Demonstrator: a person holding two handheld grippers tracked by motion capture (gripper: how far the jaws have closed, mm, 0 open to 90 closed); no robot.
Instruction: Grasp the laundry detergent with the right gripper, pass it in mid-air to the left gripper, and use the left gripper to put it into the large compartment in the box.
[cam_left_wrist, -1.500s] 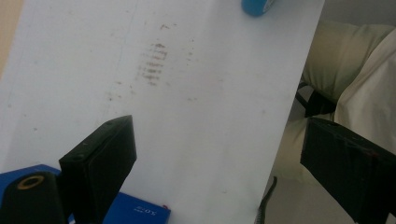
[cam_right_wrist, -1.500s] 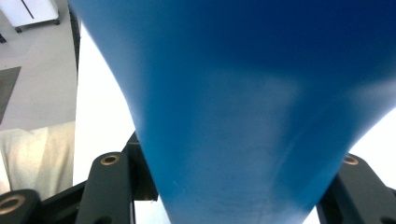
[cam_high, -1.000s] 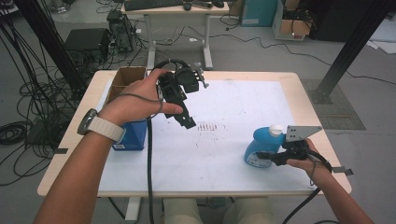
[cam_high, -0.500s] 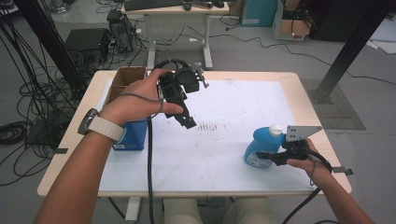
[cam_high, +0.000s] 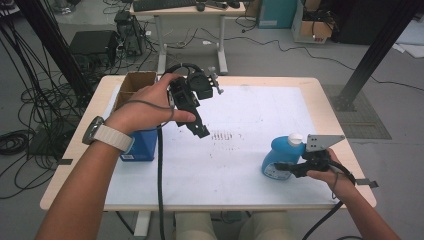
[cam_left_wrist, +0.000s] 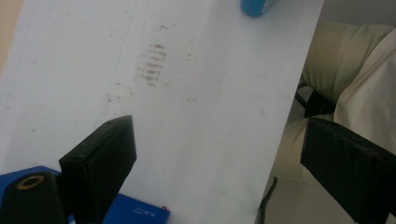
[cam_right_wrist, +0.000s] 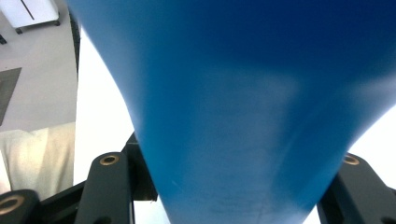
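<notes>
A blue bottle (cam_high: 277, 160) with a white cap (cam_high: 295, 139) stands on the white sheet near the table's right edge. My right gripper (cam_high: 287, 169) is shut on its lower body from the person's side. In the right gripper view the bottle (cam_right_wrist: 243, 93) sits between the two black jaws of that gripper (cam_right_wrist: 233, 186). My left gripper (cam_high: 200, 129) hangs in the air over the left-centre of the table, tilted down toward the middle. In the left gripper view its jaws (cam_left_wrist: 224, 158) stand wide open with nothing between them, and the bottle's edge (cam_left_wrist: 257, 7) shows far off.
A blue box (cam_high: 142, 144) lies under the left forearm, and an open cardboard box (cam_high: 135, 85) sits at the back left corner. Faint dark smudges (cam_high: 225, 135) mark the white sheet (cam_high: 250, 190). A desk and many cables stand behind the table.
</notes>
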